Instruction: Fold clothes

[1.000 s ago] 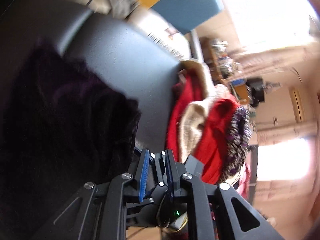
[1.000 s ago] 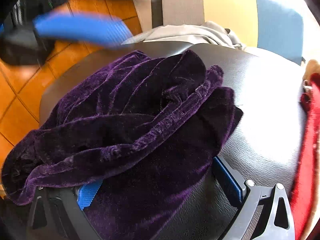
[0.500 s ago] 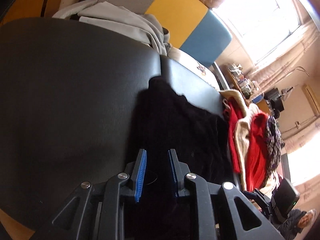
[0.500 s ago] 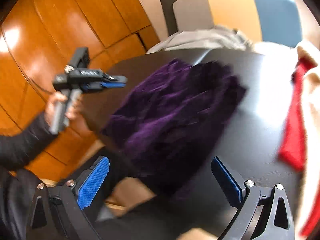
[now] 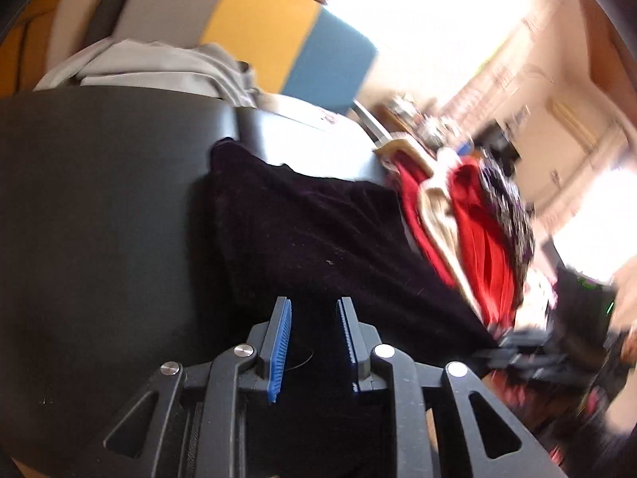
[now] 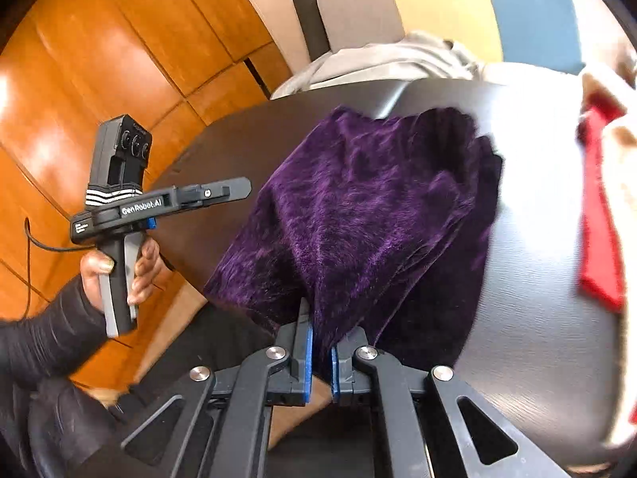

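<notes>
Landmark for all positions: the dark table (image 6: 529,318).

Purple velvet garment (image 6: 366,207): it lies bunched on the table, its near edge hanging past the table's near rim. In the left wrist view it reads almost black (image 5: 318,239).

Right gripper (image 6: 319,352): positioned at the table's near rim. Its 2 blue-padded fingers are drawn narrow, with a fold of the garment's near edge pinched between them; the cloth rises taut from the pads.

Left gripper (image 6: 235,187): in the right wrist view it is held off the table's left side, beside the garment and clear of it, gripped by a hand (image 6: 119,267) in a black sleeve (image 6: 43,342). That view shows it side-on, so the jaw gap cannot be judged there. The left wrist view (image 5: 312,314) shows the jaws apart by a moderate gap with dark cloth behind them; whether any cloth lies between the pads cannot be determined.

Other items: a pile of red, cream and patterned clothes (image 5: 473,223) sits on the table's right side, next to the garment. A grey garment (image 6: 390,59) lies beyond the table's far edge, in front of a grey, yellow and blue panel (image 6: 438,4). Orange wood panelling (image 6: 99,59) stands left of the table.
</notes>
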A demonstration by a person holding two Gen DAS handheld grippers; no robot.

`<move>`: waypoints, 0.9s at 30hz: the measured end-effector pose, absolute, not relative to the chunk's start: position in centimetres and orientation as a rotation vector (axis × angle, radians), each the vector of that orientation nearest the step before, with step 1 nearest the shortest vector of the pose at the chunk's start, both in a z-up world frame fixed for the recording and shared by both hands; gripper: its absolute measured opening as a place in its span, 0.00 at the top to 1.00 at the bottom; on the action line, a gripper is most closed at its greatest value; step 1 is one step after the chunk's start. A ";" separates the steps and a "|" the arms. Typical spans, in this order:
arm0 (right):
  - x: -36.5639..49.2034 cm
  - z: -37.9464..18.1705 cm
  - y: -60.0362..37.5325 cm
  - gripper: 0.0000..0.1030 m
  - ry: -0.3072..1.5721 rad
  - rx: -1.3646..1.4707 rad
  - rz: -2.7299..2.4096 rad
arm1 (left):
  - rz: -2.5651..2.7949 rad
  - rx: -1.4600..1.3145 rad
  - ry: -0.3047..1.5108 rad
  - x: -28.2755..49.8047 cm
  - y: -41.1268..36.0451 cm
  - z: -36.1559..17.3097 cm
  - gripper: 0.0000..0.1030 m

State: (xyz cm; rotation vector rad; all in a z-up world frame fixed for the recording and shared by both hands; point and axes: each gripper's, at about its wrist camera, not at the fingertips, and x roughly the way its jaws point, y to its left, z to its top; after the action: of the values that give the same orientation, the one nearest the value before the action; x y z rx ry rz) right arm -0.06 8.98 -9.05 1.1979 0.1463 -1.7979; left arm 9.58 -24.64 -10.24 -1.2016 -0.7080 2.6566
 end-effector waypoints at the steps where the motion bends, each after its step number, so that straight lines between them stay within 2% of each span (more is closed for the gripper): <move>1: -0.1 -10.1 9.5 0.94 0.161 1.239 -1.808 | 2.626 -1.252 -0.683 9.1 -24.1 -11.2 0.78; 3: -0.2 -12.2 10.7 0.94 0.190 1.322 -1.827 | 2.584 -1.335 -0.628 8.3 -23.0 -13.0 0.80; 5: -0.5 -13.4 11.7 0.94 0.089 1.336 -1.820 | 2.594 -1.343 -0.574 8.2 -22.4 -13.5 0.79; 7: -0.9 -12.9 12.8 0.87 0.008 1.322 -1.808 | 2.616 -1.344 -0.568 8.2 -22.3 -12.9 0.80; 8: -1.0 -12.1 13.4 0.75 -0.002 1.304 -1.821 | 2.627 -1.339 -0.572 8.3 -22.3 -12.5 0.81; 9: -1.0 -11.3 14.1 0.53 -0.009 1.286 -1.837 | 2.638 -1.335 -0.575 8.3 -22.2 -12.1 0.83; 11: -1.3 -9.5 15.5 0.27 -0.017 1.235 -1.894 | 2.661 -1.325 -0.582 8.4 -22.2 -11.3 0.82; 12: -1.4 -8.6 16.1 0.23 -0.041 1.197 -1.921 | 2.671 -1.313 -0.583 8.5 -22.1 -10.9 0.81; 13: -1.7 -8.0 16.4 0.22 -0.079 1.164 -1.935 | 2.676 -1.295 -0.586 8.6 -22.0 -10.6 0.81; 19: -4.6 -9.5 13.5 0.23 -0.189 1.139 -1.933 | 2.656 -1.275 -0.558 7.8 -20.1 -10.5 0.80; 20: -5.1 -10.1 12.7 0.35 -0.209 1.150 -1.921 | 2.656 -1.264 -0.547 7.8 -19.8 -10.4 0.80; 21: -5.7 -10.7 11.9 0.74 -0.227 1.164 -1.907 | 2.657 -1.253 -0.537 7.8 -19.4 -10.3 0.80; 22: -5.8 -10.9 10.8 0.91 -0.184 1.175 -1.919 | 2.657 -1.242 -0.527 7.8 -19.1 -10.2 0.80; 24: -5.6 -10.5 9.5 0.90 -0.065 1.173 -1.974 | 2.654 -1.221 -0.503 7.8 -18.3 -10.1 0.75; 27: -5.2 -9.0 10.1 0.91 0.110 1.141 -2.098 | 2.609 -1.272 -0.414 7.3 -17.0 -11.4 0.74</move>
State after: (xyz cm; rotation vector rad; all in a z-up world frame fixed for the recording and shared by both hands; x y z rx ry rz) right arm -5.16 10.11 -9.01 1.1406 0.1096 -2.0978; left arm 7.29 -16.96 -11.38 -1.2717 -0.4143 2.6090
